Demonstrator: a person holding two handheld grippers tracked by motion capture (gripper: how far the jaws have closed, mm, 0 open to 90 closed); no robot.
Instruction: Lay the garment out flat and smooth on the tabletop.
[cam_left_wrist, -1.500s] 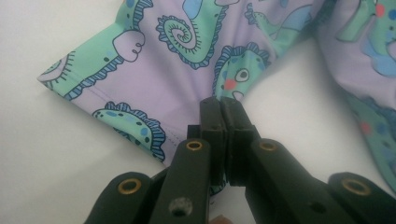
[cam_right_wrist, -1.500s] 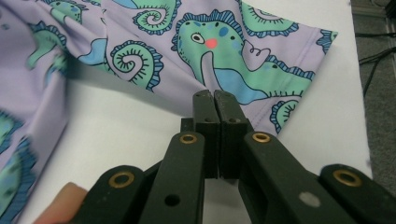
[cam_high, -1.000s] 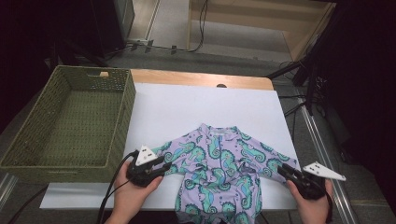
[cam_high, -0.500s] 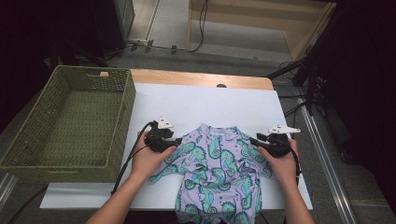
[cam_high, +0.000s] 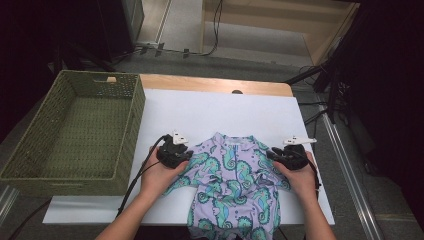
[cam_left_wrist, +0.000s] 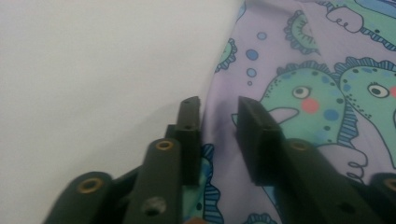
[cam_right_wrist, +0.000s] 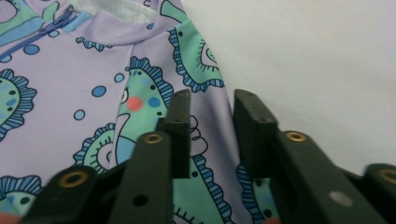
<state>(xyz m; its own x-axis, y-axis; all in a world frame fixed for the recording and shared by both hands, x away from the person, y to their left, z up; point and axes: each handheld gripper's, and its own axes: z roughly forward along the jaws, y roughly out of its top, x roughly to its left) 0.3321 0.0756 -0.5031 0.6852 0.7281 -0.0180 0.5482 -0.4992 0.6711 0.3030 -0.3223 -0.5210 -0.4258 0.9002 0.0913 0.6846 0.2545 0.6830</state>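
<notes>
– On the white table (cam_high: 210, 112), what lies where?
– Green basket (cam_high: 75, 135) far left; seahorse garment (cam_high: 232, 185) at the near edge.
– And the tongs?
– Left gripper (cam_high: 186, 156) and right gripper (cam_high: 272, 154) have just been closing, each pinching a shoulder edge.

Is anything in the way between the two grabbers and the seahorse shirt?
No, nothing visible is. The left gripper sits at one shoulder of the seahorse shirt and the right gripper at the other. Their jaws have just been closing, with a fold of fabric between each pair.
</notes>
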